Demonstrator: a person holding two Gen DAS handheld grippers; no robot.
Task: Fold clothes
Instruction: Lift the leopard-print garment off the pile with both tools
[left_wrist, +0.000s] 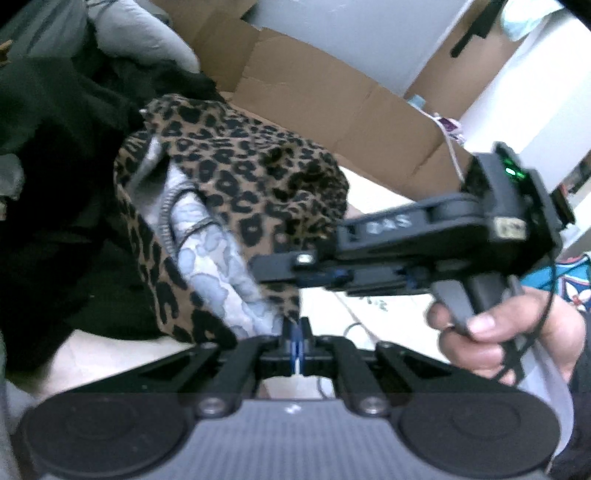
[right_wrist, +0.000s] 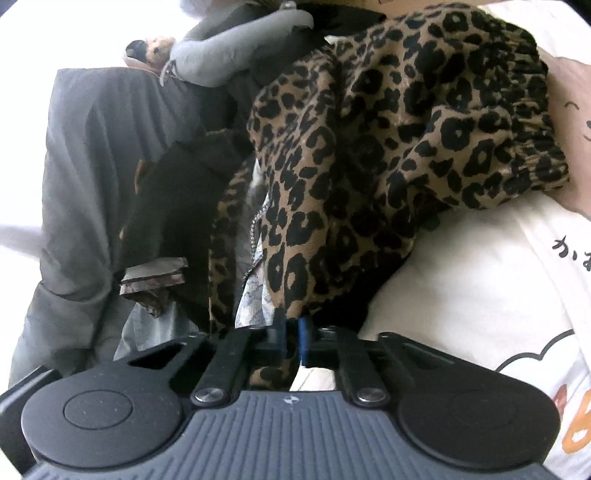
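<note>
A leopard-print jacket (left_wrist: 240, 177) with a pale grey lining and a zipper hangs bunched in front of me. My left gripper (left_wrist: 295, 326) is shut on its lower edge. My right gripper (left_wrist: 273, 271) comes in from the right, held by a hand, and is shut on the same garment a little higher. In the right wrist view the jacket (right_wrist: 388, 140) drapes down over a white printed sheet, and my right gripper (right_wrist: 291, 325) pinches its hem, jaws closed on the cloth.
A heap of black and grey clothes (left_wrist: 55, 147) lies at the left; it shows in the right wrist view (right_wrist: 110, 166) too. An open cardboard box (left_wrist: 332, 92) stands behind. The white bedsheet (right_wrist: 480, 277) with cartoon print lies underneath.
</note>
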